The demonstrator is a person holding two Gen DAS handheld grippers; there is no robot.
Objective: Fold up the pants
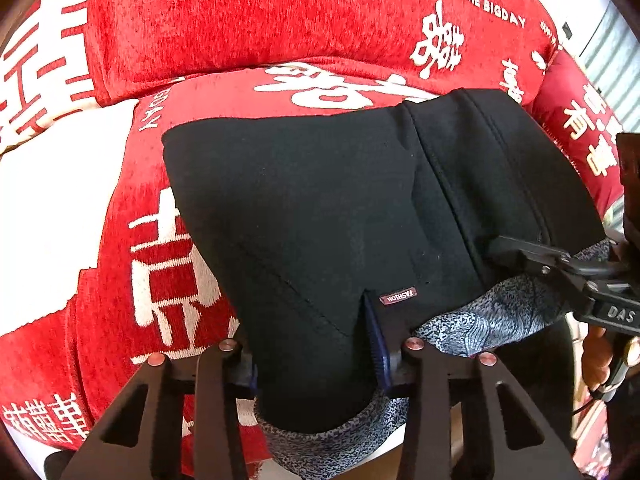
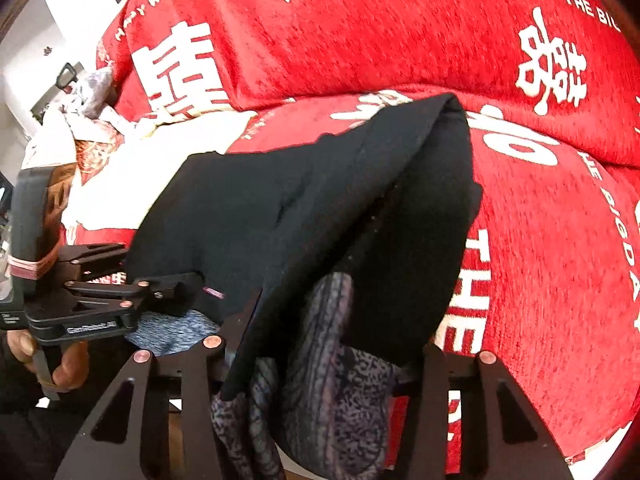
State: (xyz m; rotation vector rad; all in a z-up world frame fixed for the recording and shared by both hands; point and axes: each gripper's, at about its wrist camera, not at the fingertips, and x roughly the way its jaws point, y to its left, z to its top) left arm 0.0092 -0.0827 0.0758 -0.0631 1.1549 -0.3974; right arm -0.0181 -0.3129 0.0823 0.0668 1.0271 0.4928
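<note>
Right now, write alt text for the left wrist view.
The left gripper clamps the near edge of black pants with a grey patterned lining, lifted above a red sofa cover with white lettering. The right gripper grips the same edge further right.

Getting bright, even daylight-ish light across both wrist views. Blowing out completely on the white patches of the red cover [image 1: 240, 12], left of the left gripper [image 1: 316, 364]. Losing nearly all detail in the black pants [image 1: 320, 208]. Bending hard at the fisheye edges, going dark in corners, smearing slightly near rims.
</note>
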